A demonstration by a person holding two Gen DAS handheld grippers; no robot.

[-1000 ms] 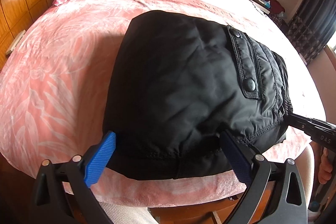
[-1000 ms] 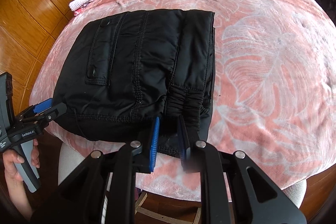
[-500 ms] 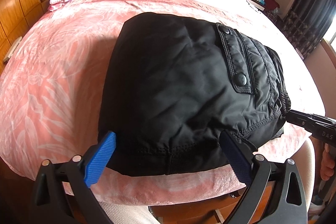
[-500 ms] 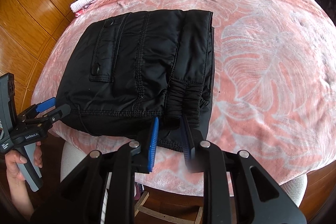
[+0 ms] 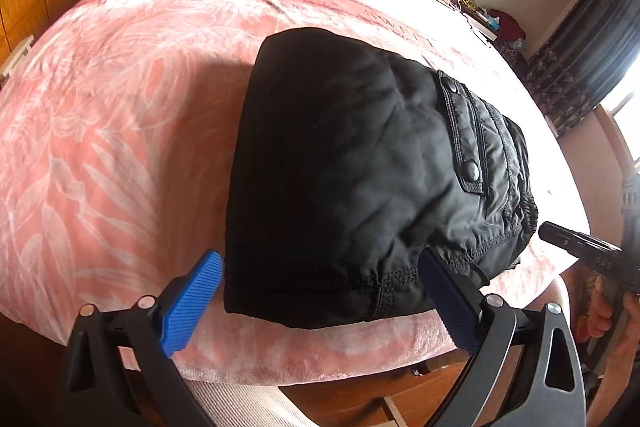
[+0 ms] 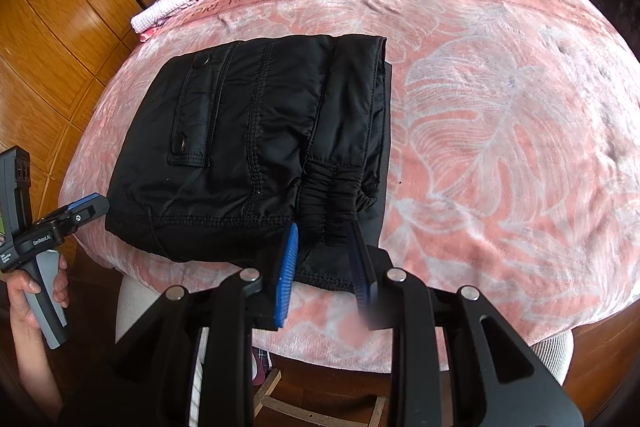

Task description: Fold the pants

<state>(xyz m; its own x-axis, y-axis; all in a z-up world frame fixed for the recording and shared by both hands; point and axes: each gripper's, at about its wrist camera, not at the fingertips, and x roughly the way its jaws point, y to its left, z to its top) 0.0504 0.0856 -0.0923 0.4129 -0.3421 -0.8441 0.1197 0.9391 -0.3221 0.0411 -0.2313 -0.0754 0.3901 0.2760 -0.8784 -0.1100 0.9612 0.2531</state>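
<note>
Puffy black quilted pants [image 6: 256,143] folded square mid-frame on plush pink blanket [image 6: 500,131]; left gripper [image 5: 320,307] wide; right gripper [image 6: 324,259] narrow, just been opening, straddling gathered elastic waistband [image 6: 332,199].

left gripper [image 5: 320,301]: spread wide | right gripper [image 6: 322,267]: opening, maybe released

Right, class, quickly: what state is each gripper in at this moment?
Left gripper: open wide, holding nothing, at the near edge of the folded black pants.
Right gripper: jaws just opening, pads off the gathered waistband between them.
</note>
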